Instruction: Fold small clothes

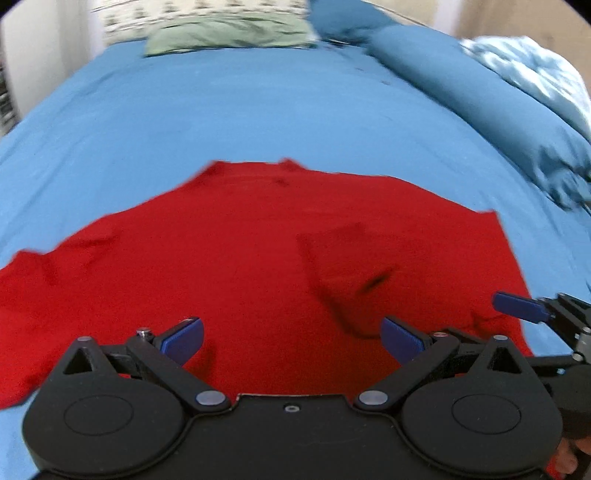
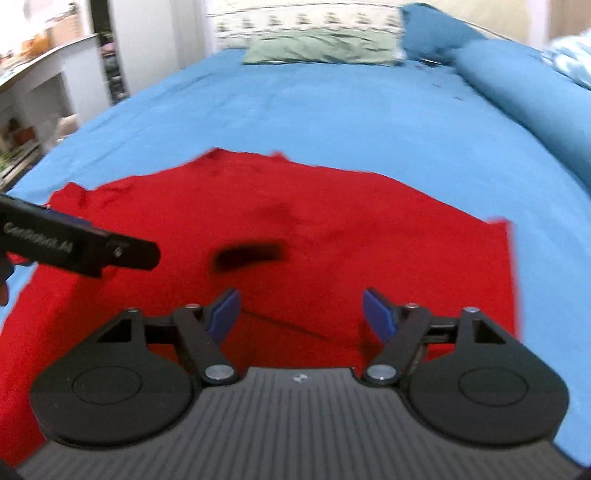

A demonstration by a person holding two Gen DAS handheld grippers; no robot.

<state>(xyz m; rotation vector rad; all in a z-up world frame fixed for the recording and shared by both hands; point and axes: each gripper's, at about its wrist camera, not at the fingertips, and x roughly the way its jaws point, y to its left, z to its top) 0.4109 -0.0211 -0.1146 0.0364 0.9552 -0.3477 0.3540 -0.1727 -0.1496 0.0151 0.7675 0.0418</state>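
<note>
A blue bed sheet (image 1: pixel 258 110) carries the red garment (image 1: pixel 240 258), spread flat on its near part. Above the garment, left gripper (image 1: pixel 291 341) and right gripper (image 2: pixel 301 314) both hover with fingers wide, empty.

Left wrist view low and close above the red garment (image 1: pixel 258 266) at the bed's (image 1: pixel 221 122) near edge, facing the pillows (image 1: pixel 229 35), right wrist view beside it, same heading, both sharing garment, sheet, pillows.
</note>
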